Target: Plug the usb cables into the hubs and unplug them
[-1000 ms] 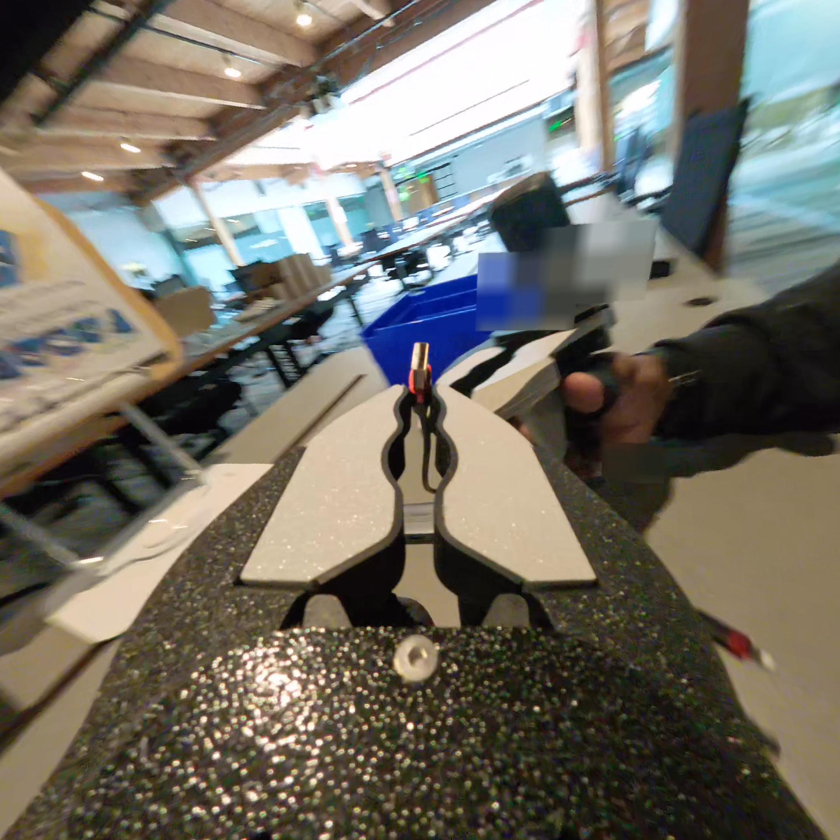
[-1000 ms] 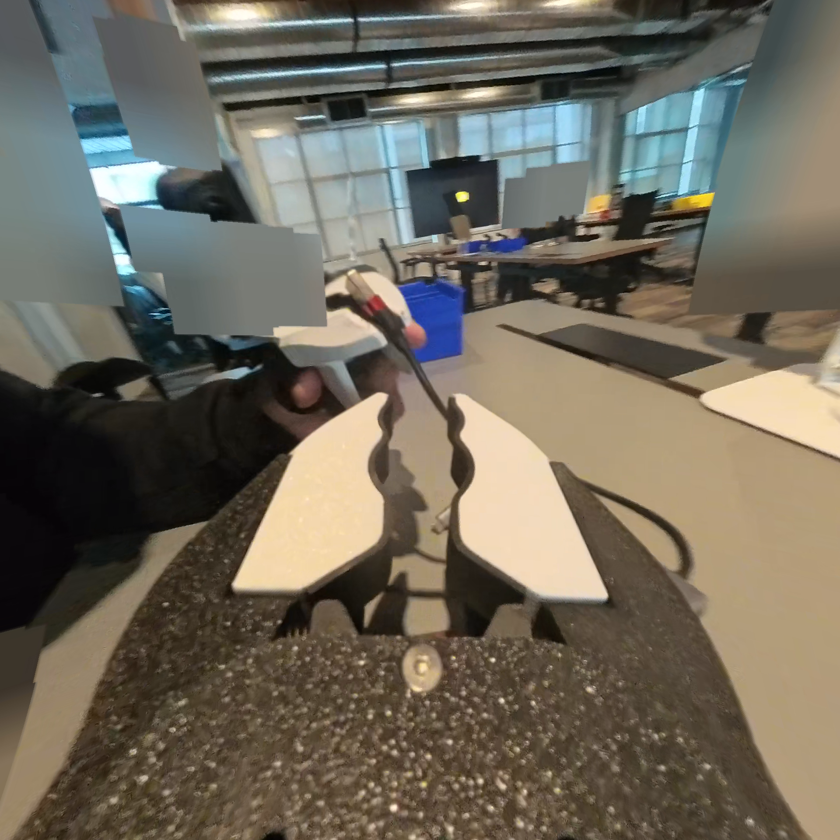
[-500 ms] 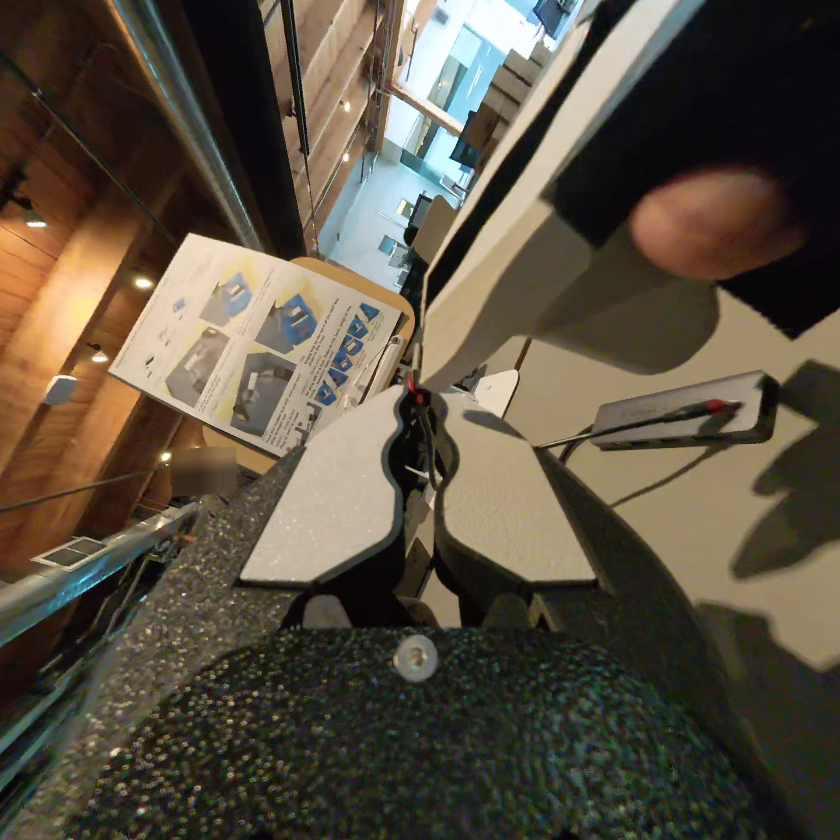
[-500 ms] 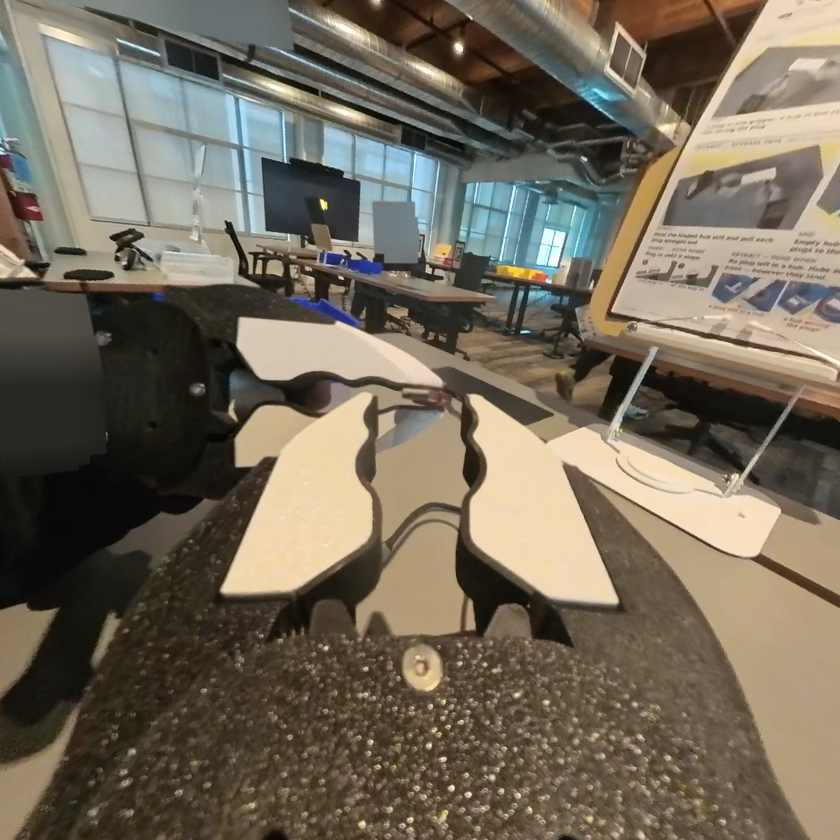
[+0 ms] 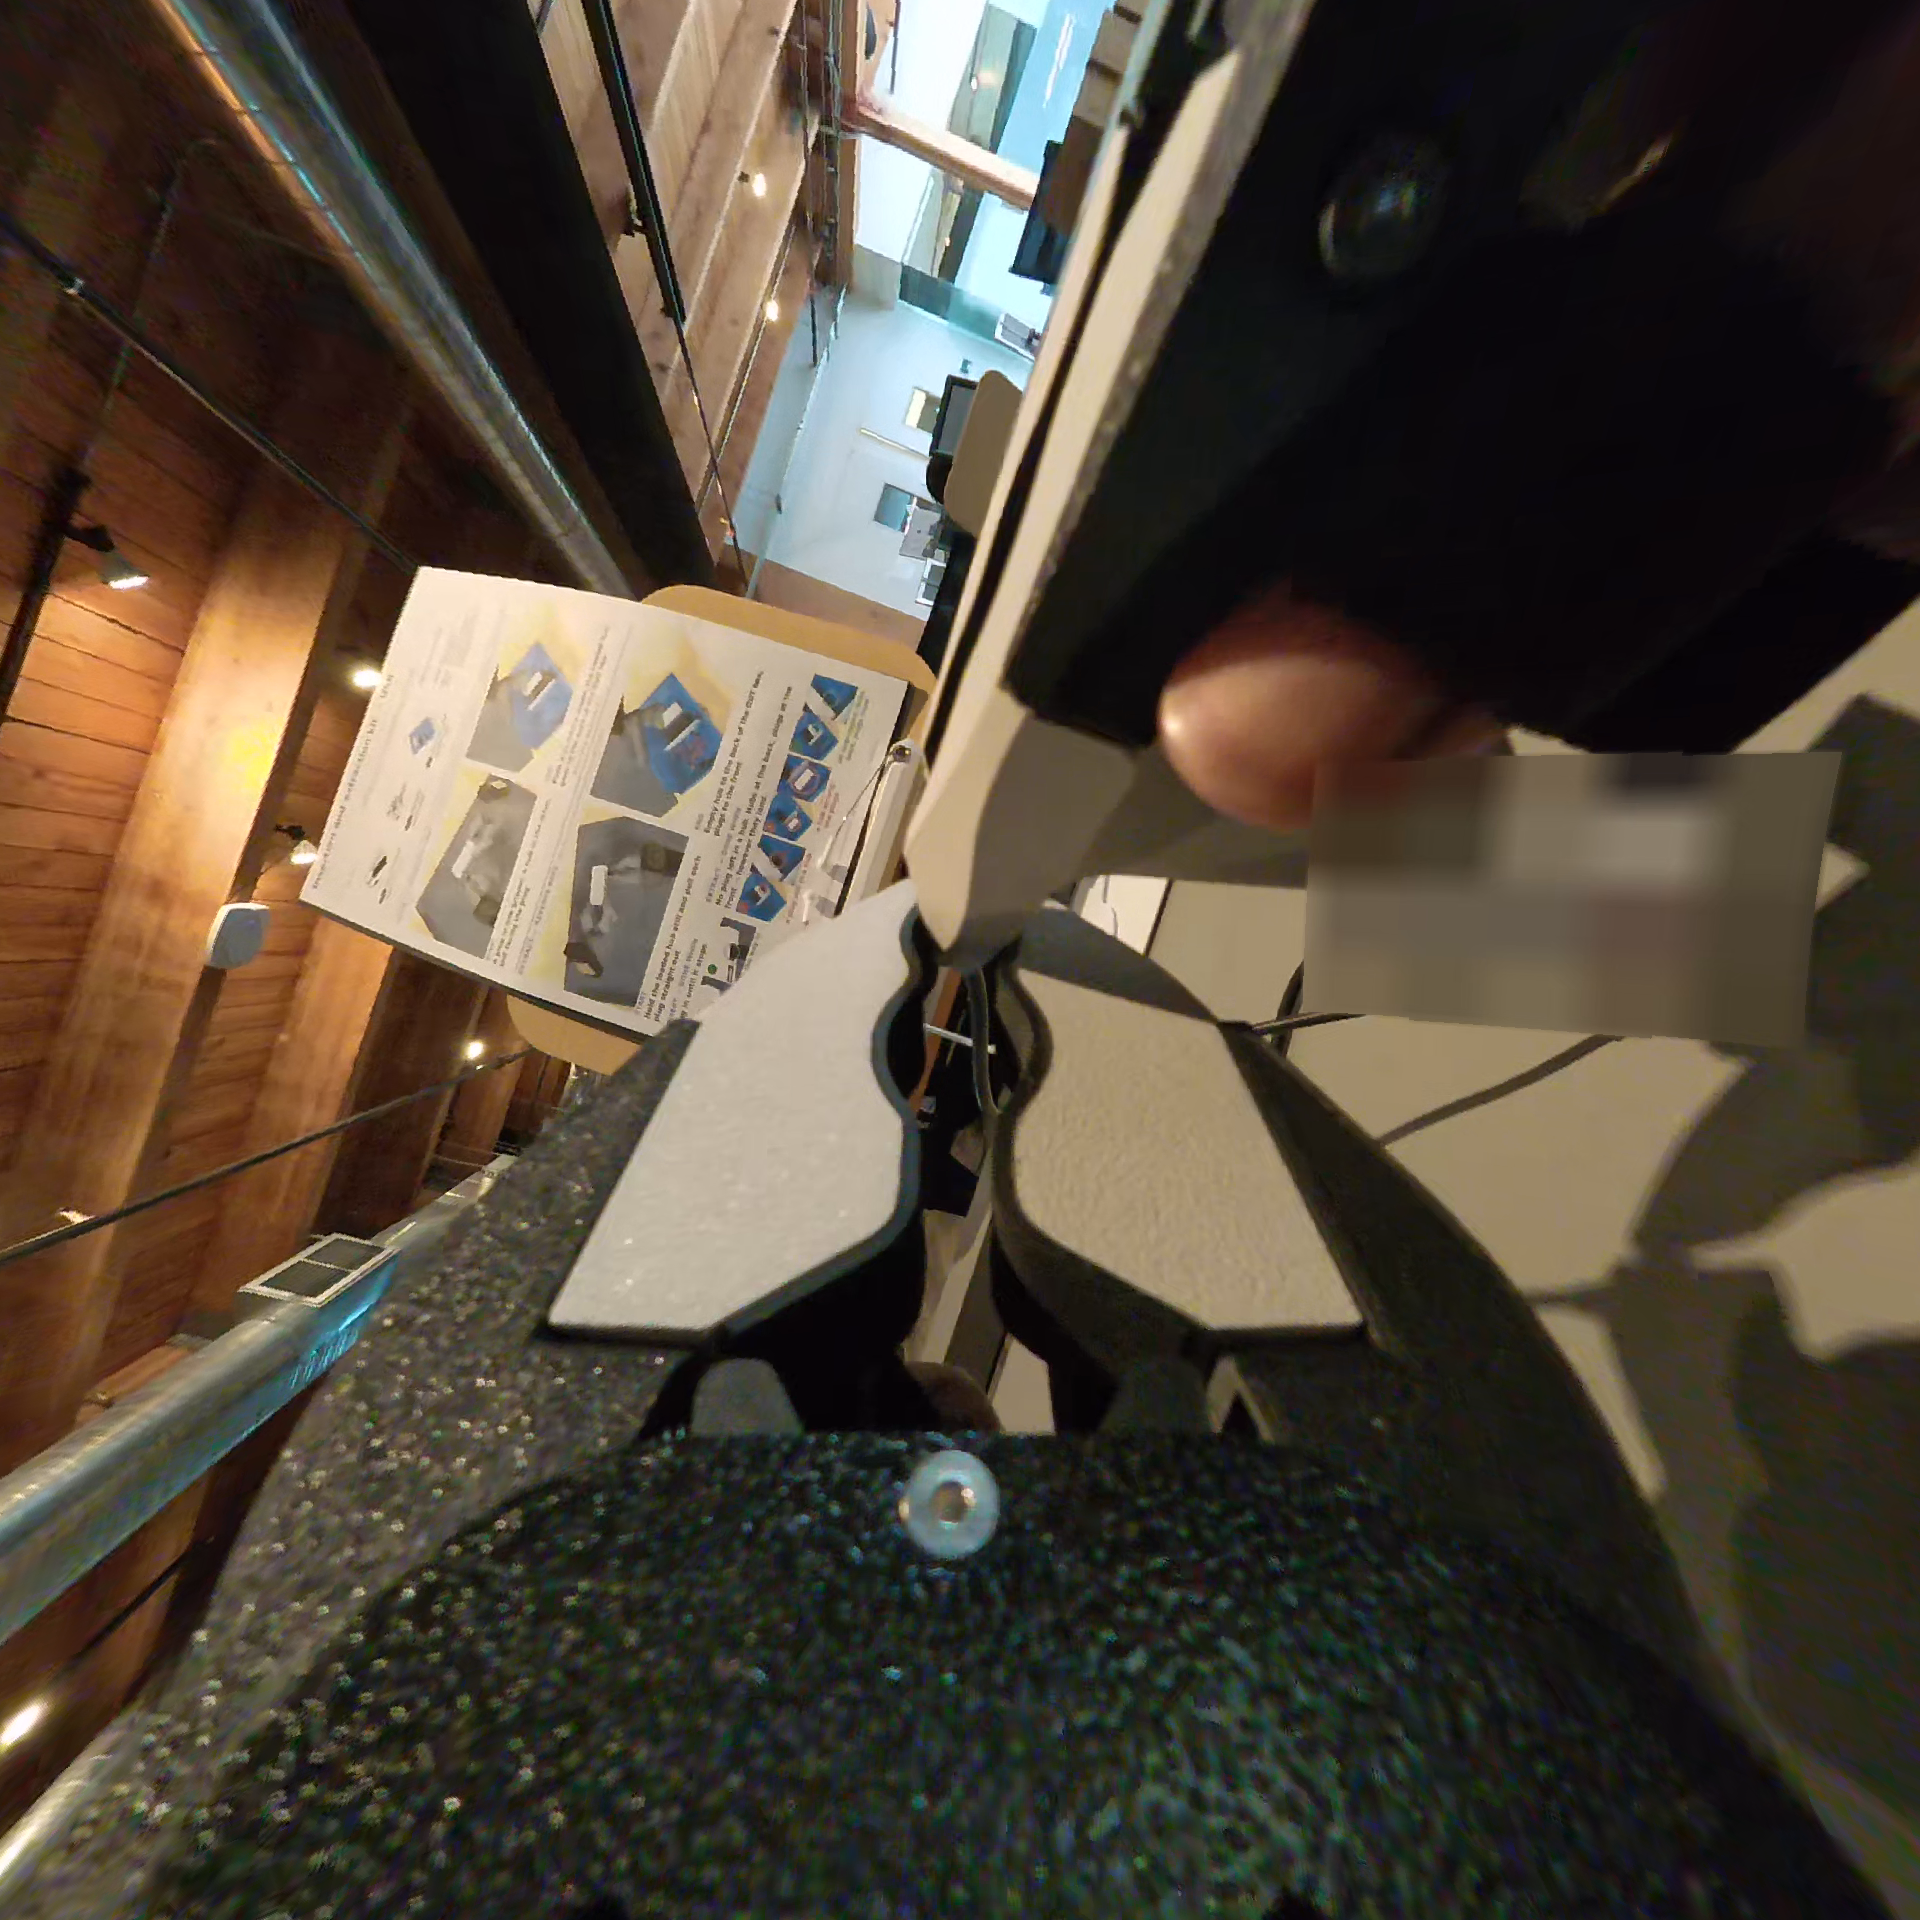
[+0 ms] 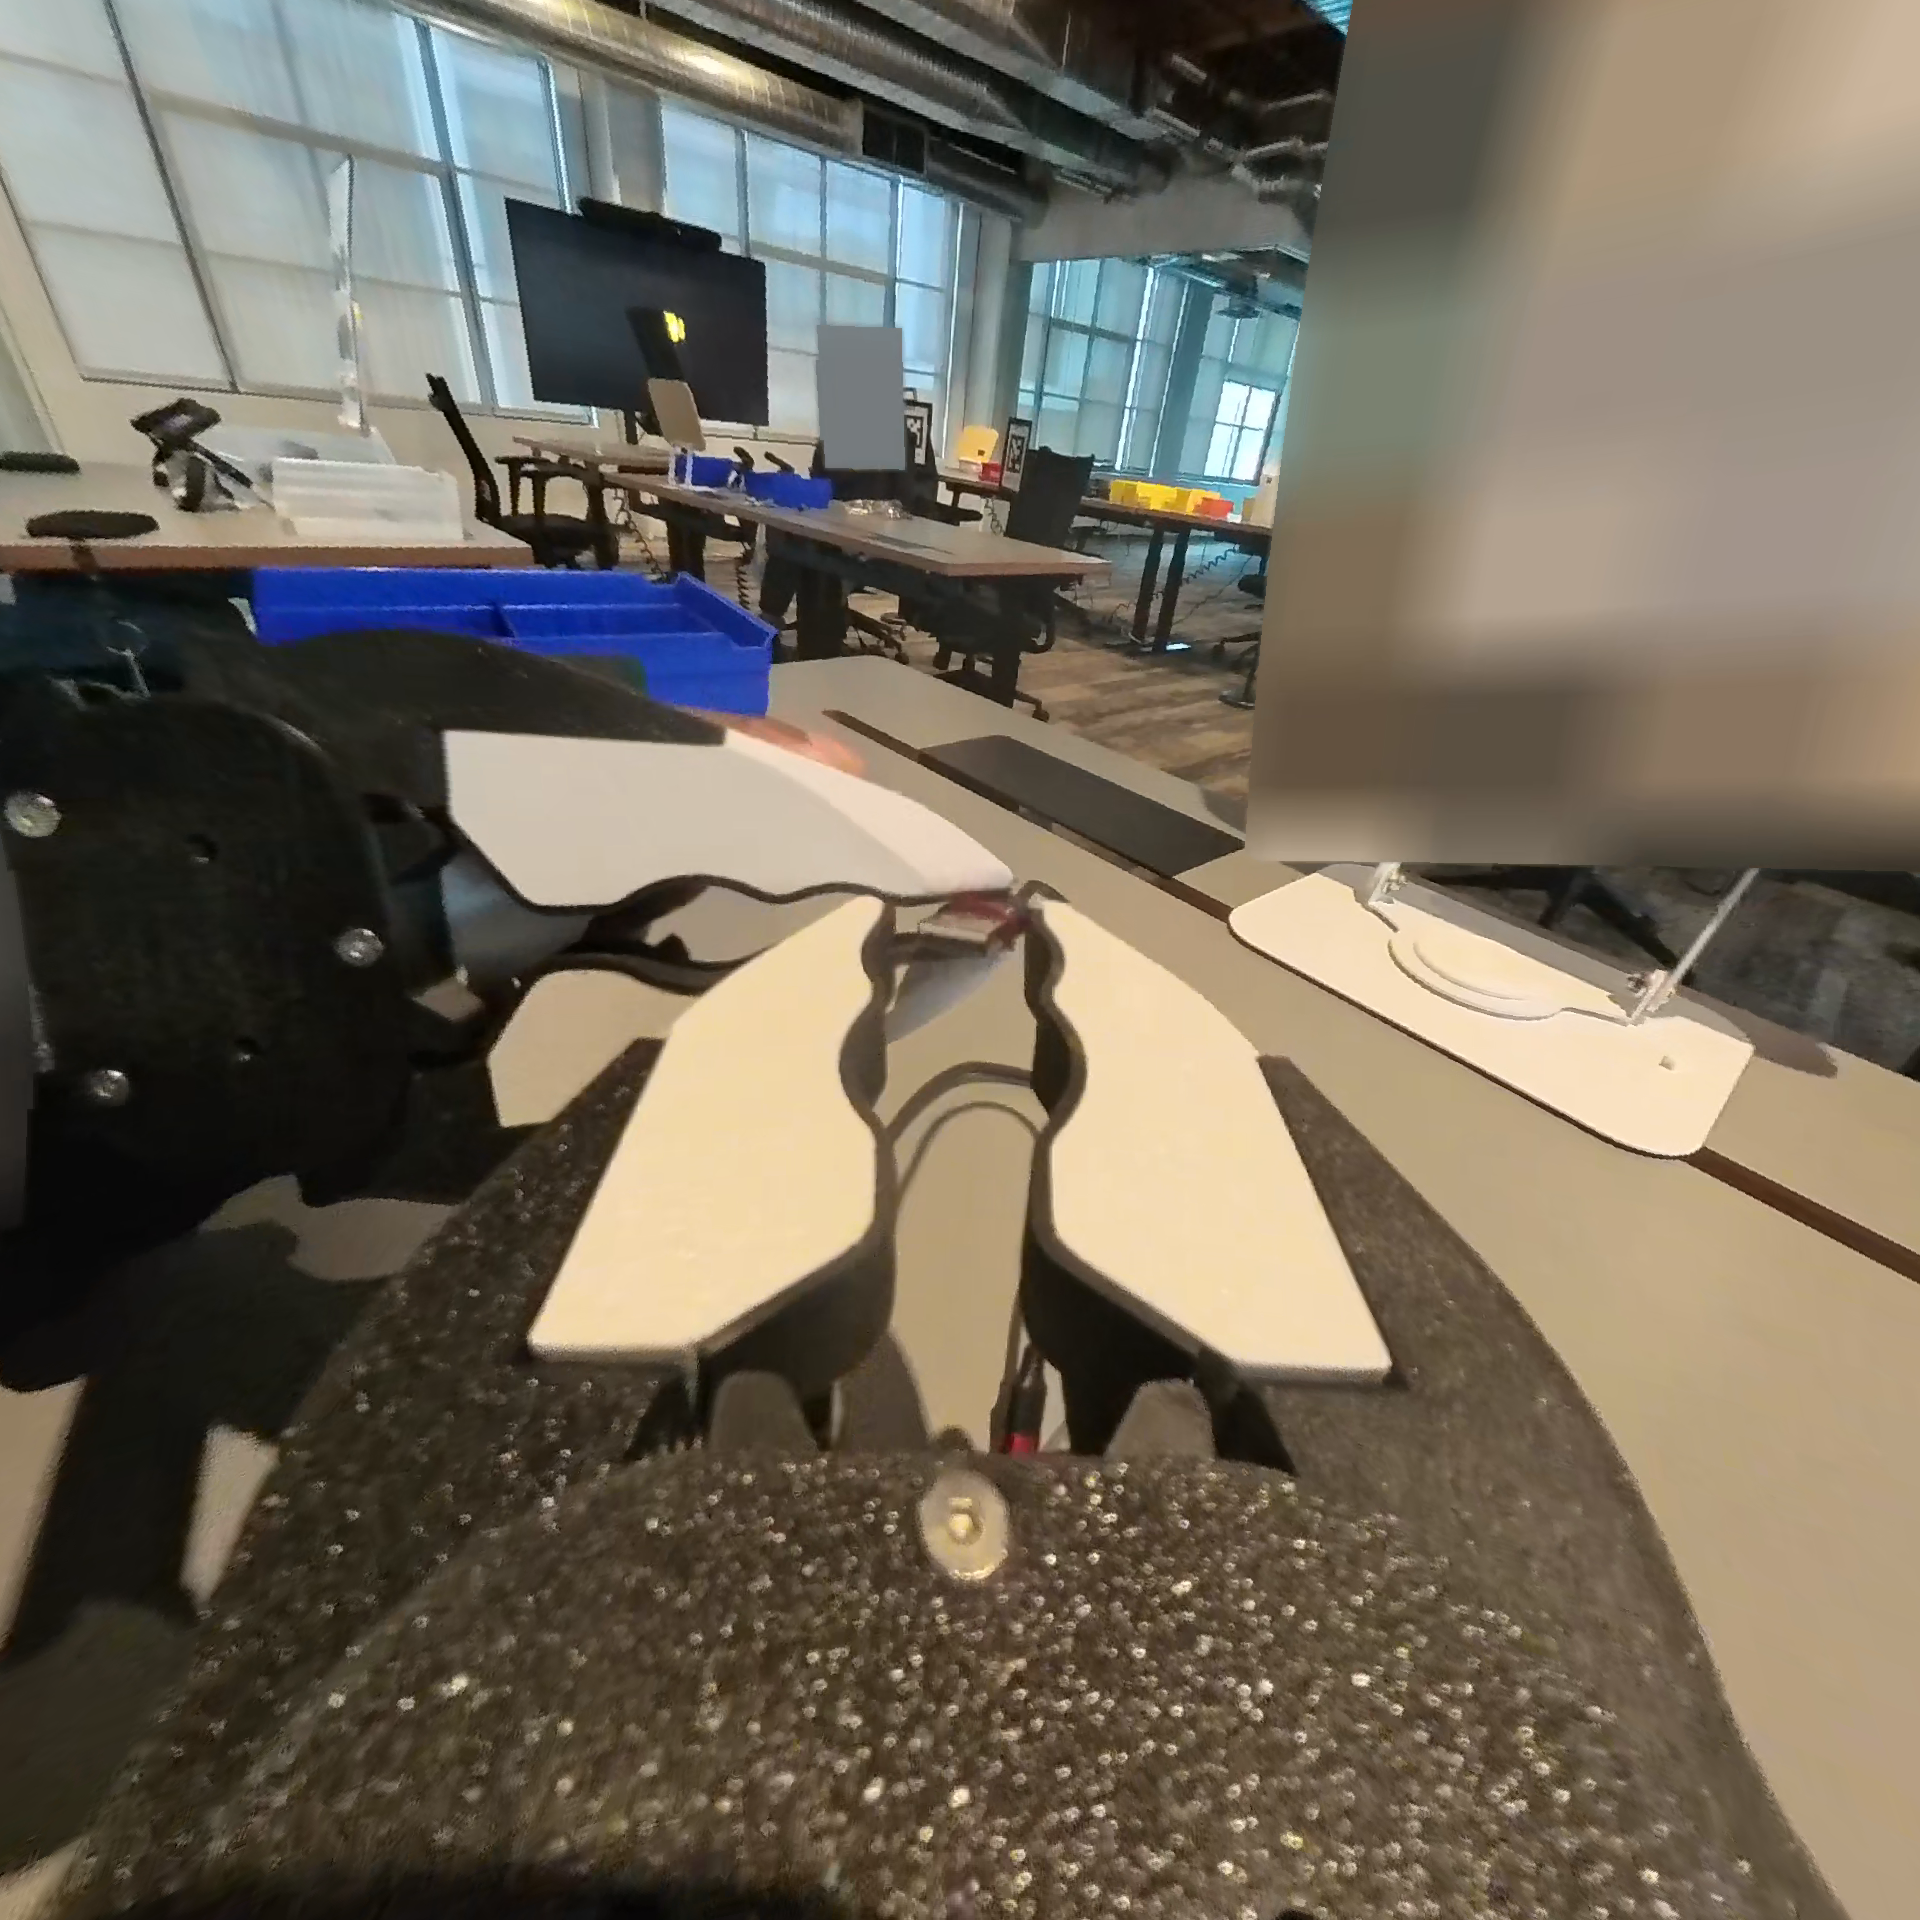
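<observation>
In the left wrist view my left gripper [image 5: 961, 940] is shut on a thin black usb cable [image 5: 982, 1049], which runs down between its fingers. The right gripper's white fingers [image 5: 1013, 821] come in from the upper right and meet its tips. In the right wrist view my right gripper [image 6: 961, 920] has its jaws narrowly apart on either side of the usb plug [image 6: 966, 925], metal with a red collar. The left gripper's white finger [image 6: 727, 821] reaches in from the left and holds that plug there. No hub shows.
Black cables [image 6: 956, 1091] and another red-collared plug [image 6: 1023, 1423] lie on the grey table [image 6: 1558, 1351]. A white stand base [image 6: 1507, 997] sits at the right and a blue bin [image 6: 623, 623] at the back left. An instruction sheet [image 5: 613, 810] stands behind.
The two grippers have come together tip to tip. The right gripper's jaws have narrowed around the plug that the left one holds. The left gripper has rolled onto its side.
</observation>
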Tool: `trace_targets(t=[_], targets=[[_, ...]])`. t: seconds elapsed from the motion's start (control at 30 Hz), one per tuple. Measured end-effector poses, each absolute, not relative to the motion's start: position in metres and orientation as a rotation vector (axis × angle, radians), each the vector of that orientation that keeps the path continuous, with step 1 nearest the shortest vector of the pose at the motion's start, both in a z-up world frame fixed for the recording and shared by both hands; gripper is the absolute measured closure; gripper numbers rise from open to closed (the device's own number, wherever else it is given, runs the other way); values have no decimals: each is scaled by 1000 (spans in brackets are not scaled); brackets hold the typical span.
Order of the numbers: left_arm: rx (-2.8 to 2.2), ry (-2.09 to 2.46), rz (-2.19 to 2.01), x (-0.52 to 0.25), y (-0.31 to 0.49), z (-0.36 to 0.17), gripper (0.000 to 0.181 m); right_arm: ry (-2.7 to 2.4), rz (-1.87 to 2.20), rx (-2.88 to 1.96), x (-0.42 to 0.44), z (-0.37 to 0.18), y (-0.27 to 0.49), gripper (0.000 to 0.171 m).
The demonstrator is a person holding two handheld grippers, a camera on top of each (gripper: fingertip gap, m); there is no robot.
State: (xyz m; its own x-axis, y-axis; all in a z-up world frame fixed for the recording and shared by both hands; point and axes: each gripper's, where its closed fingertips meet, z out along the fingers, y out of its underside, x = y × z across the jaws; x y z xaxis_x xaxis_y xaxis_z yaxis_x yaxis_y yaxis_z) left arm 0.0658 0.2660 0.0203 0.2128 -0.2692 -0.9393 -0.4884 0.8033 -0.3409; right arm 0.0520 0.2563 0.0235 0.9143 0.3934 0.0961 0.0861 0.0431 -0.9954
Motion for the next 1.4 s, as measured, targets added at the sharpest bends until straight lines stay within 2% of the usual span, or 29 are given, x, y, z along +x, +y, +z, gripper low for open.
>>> trace_targets(t=[0.17,0.47,0.57,0.8,1.0,1.17,1.4], targets=[[-683,1408,127,67,266,14,173,-438,264,-1542,49,19,256,156],[-744,1467,-105,59,269,10,167,-439,380,-1511,65,22,254,157],[-839,1571,-446,50,257,6,162,-513,417,-1462,66,25,248,157],[-1116,1556,-1348,15,231,34,150,-860,575,-1349,38,16,214,157],[-1408,1721,-1674,14,207,-4,153,-1053,630,-1308,14,4,192,157],[-1435,1721,-1955,18,189,-7,160,-1106,625,-1280,9,3,185,157],[-1412,1759,-2065,17,179,-11,169,-1135,573,-1274,12,-2,185,157]])
